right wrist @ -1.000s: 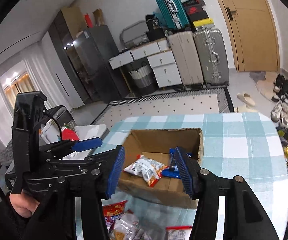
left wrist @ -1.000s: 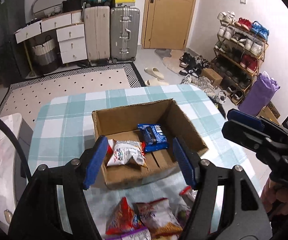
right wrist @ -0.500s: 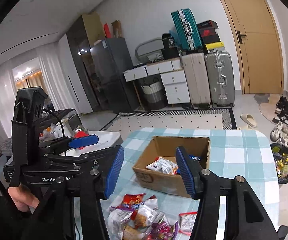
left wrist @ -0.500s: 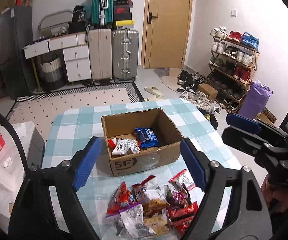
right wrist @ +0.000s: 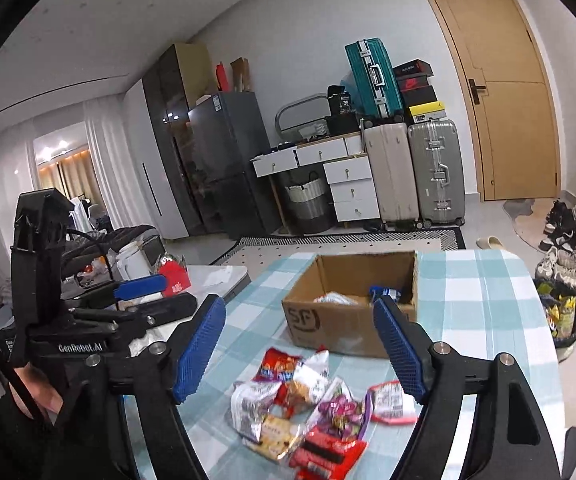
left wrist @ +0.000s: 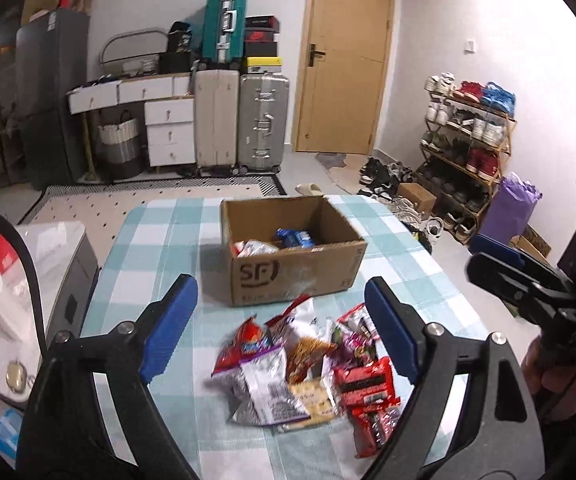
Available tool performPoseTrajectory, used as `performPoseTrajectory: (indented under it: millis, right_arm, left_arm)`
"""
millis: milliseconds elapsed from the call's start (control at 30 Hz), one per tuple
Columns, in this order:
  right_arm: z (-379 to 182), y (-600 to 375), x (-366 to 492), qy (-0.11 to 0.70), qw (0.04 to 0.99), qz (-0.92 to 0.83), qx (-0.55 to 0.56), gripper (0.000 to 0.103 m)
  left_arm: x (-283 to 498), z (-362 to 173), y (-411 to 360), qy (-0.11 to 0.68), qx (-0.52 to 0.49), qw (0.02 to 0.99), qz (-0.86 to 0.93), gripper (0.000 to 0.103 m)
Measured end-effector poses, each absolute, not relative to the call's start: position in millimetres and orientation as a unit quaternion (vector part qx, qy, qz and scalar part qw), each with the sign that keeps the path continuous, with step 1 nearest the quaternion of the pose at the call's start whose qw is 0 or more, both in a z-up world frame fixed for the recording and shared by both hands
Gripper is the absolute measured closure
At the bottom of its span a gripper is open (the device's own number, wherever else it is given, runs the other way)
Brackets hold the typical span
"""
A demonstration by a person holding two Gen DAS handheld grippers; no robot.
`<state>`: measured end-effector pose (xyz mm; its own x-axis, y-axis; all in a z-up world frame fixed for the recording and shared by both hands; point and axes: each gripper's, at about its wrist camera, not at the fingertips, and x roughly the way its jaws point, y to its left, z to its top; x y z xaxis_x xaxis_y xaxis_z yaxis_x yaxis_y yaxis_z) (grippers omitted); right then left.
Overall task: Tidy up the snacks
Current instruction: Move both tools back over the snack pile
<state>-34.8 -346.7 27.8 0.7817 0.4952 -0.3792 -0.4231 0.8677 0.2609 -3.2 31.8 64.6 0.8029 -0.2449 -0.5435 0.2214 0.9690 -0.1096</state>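
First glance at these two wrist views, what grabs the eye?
The bright heap of snack packets on the near part of the checked tablecloth, framed by the blue pads of the left gripper, whose jaws are opening with nothing between them. Just behind the heap stands the open cardboard box, with a white packet and a blue one already inside. Across the room, the teal suitcase is perched above two upright suitcases beside the door.

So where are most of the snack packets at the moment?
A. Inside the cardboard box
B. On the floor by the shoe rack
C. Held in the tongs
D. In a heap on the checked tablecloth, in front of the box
D: the heap of packets lies on the tablecloth in front of the cardboard box, which holds only a couple.
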Motion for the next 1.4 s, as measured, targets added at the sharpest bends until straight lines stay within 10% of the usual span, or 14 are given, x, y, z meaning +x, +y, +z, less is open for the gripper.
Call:
performPoseTrajectory:
  millis: [333, 533, 1400]
  right_arm:
    - [-10, -358, -59, 0.232, 0.941, 0.225, 0.099, 0.022]
    - [-30, -363, -70, 0.231, 0.942, 0.218, 0.107, 0.018]
    - [-72, -372, -96, 0.235, 0.948, 0.188, 0.104, 0.000]
  left_arm:
    - [-23, 17, 45, 0.277, -0.015, 0.956, -0.099, 0.018]
    - [-25, -11, 47, 0.273, -0.017, 0.958, -0.089, 0.001]
    - [12, -106, 41, 0.361, -0.039, 0.928, -0.086, 0.001]
